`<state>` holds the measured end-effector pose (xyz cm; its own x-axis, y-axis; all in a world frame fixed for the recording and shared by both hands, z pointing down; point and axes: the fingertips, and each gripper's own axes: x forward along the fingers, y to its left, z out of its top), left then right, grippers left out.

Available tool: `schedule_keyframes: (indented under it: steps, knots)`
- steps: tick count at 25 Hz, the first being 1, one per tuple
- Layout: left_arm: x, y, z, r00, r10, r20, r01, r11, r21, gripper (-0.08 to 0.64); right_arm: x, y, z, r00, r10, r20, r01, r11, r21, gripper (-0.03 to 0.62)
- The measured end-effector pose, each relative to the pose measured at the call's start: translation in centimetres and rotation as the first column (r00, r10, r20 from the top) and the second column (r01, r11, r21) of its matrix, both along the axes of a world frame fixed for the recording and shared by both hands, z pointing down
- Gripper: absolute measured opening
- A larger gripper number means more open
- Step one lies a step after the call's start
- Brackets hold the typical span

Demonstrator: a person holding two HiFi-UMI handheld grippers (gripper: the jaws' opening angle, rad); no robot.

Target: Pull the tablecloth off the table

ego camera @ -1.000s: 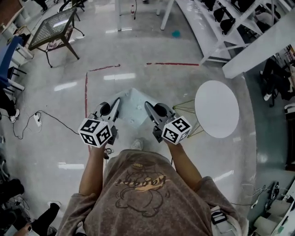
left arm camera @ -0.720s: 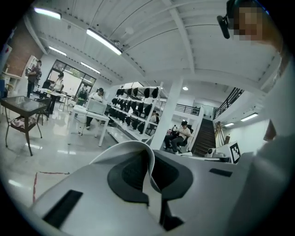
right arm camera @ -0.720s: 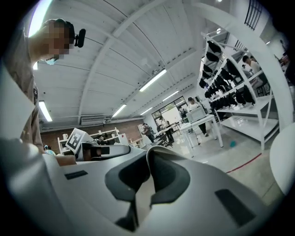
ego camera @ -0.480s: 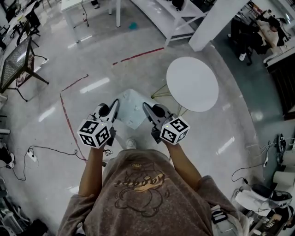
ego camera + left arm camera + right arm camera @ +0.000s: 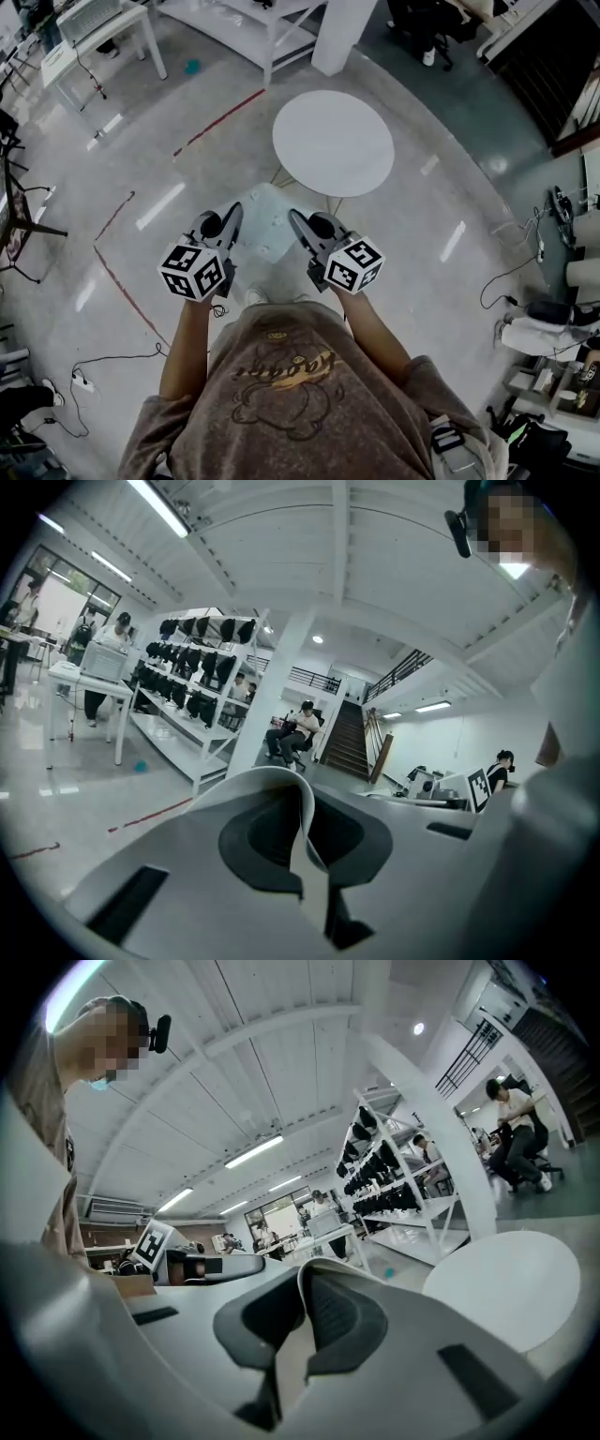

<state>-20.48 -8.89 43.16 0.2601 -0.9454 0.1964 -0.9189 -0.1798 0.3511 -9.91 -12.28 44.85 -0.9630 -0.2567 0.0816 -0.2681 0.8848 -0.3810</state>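
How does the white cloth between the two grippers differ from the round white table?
The white cloth is angular and hangs pinched between the left gripper and right gripper; the round white table stands on the floor, apart from it. The cloth is creased; the table is flat. Both are white.

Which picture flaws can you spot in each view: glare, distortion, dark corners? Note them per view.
Head view: lights glare as white streaks on the glossy floor, and the room's edges bow. Left gripper view: ceiling lines curve, the corners go black, and a mosaic patch sits top right. Right gripper view: the same fisheye bends the white pillar.
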Motion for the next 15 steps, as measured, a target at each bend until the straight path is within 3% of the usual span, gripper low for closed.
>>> schedule_keyframes:
  steps: [15]
  knots:
    - [11.4, -5.7, 0.2, 0.970, 0.241, -0.014, -0.241, 0.970, -0.021, 0.021, 12.1, -3.6, -0.1, 0.963, 0.270, -0.028, -0.270, 0.963, 0.006, 0.014]
